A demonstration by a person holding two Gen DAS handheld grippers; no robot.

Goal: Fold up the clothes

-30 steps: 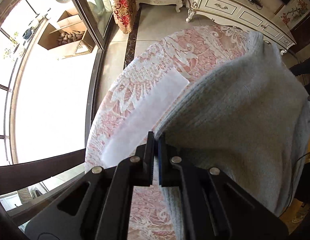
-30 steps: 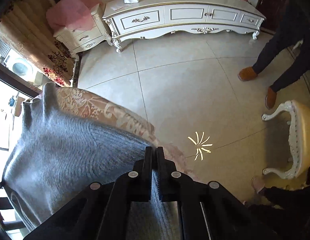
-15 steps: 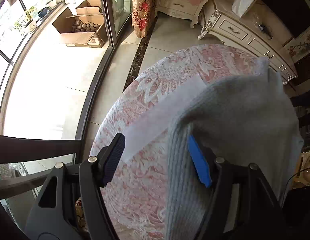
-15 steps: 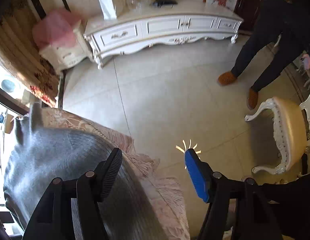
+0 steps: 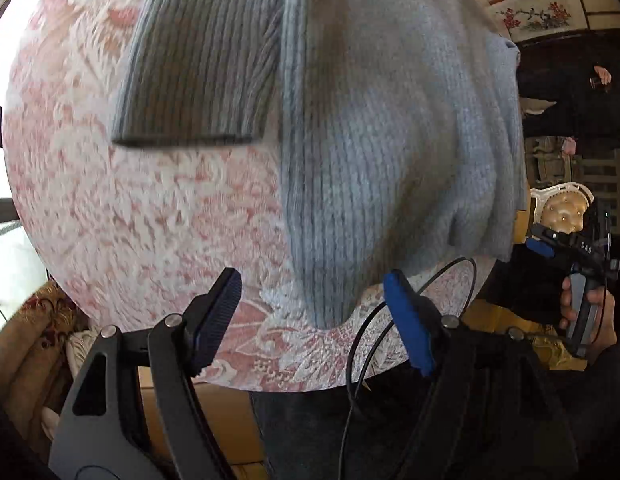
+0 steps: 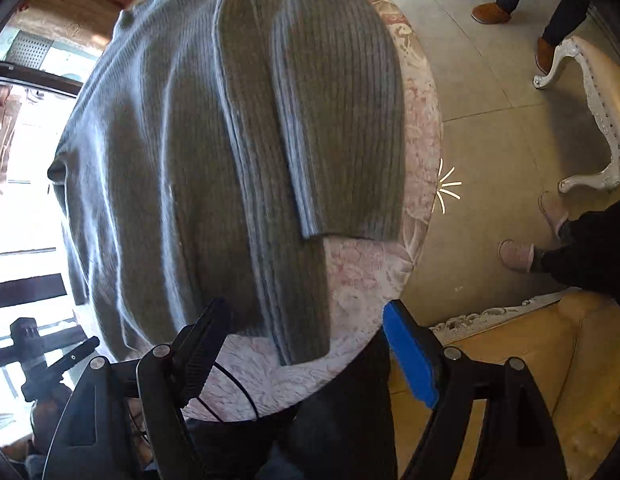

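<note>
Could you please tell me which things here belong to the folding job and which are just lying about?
Job:
grey sweater
left gripper
right gripper
round table

Lying about:
cream chair
black cable

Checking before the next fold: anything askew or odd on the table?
The grey sweater lies bunched, not flat, its near edge drooping past the table rim. A black cable loops at the table edge. Nothing looks damaged.

One grey knitted sweater (image 6: 198, 152) is seen at frame centre on one round table (image 6: 361, 280) with a pink patterned cloth. Two grippers are counted: the left gripper (image 5: 311, 320) and the right gripper (image 6: 306, 352), both at the lower edge. One cream chair (image 6: 597, 92) is seen at upper right.
</note>
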